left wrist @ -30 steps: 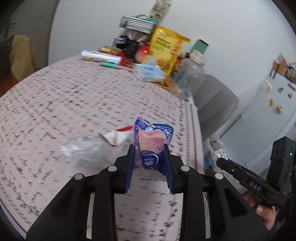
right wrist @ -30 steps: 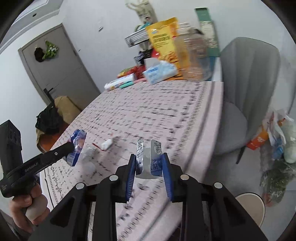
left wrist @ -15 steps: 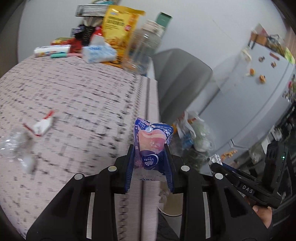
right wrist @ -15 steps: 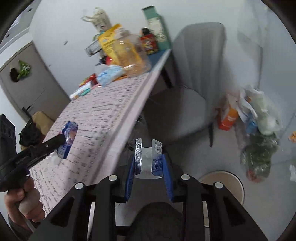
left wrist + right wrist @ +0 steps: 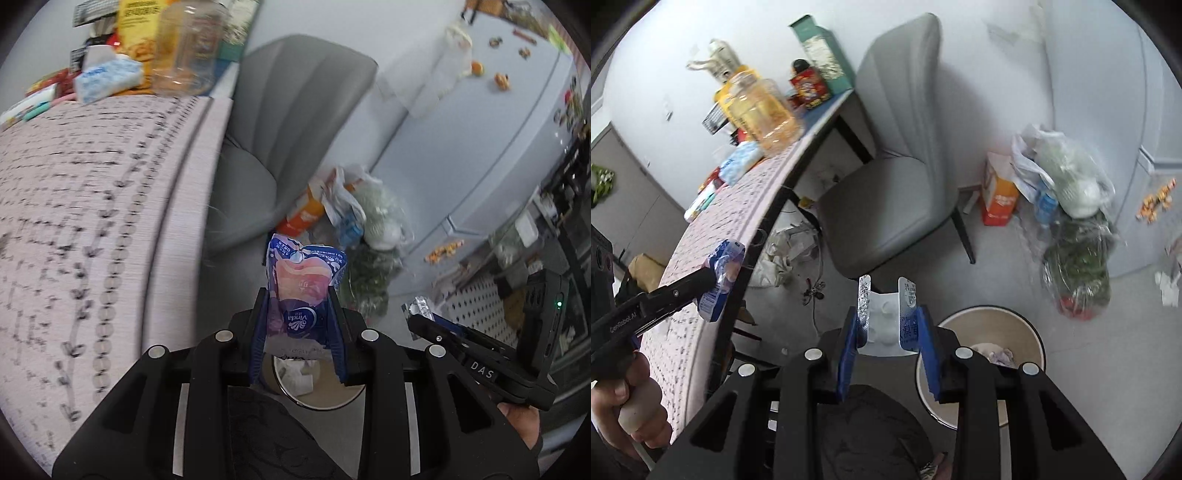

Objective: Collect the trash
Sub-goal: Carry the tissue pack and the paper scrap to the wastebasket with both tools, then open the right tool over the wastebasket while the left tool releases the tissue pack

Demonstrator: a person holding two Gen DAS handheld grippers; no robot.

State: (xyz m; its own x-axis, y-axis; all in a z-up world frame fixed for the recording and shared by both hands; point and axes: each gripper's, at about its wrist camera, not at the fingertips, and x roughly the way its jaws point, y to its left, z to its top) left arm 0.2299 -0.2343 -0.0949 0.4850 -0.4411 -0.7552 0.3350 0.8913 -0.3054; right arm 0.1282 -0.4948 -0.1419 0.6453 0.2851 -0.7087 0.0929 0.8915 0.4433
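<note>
- The right tongs (image 5: 888,332) have a bent blister pack (image 5: 886,325) between their blue pads (image 5: 849,343); the jaws are opening, though the pack's folded sides still lie against the pads.
- A round bin (image 5: 1038,339) stands on the floor just right of the tongs, with crumpled paper inside.
- At the left, a hand (image 5: 628,402) holds the left tongs (image 5: 713,280), closed on a blue packet (image 5: 722,280) over the tabletop (image 5: 738,206) edge.
- A grey chair (image 5: 897,155) stands past the tabletop.
- Bags (image 5: 1067,192) and an orange carton (image 5: 999,195) sit by the far wall.

Left claw (image 5: 298,325) clamped; right claw (image 5: 888,334) jaws opening.
</note>
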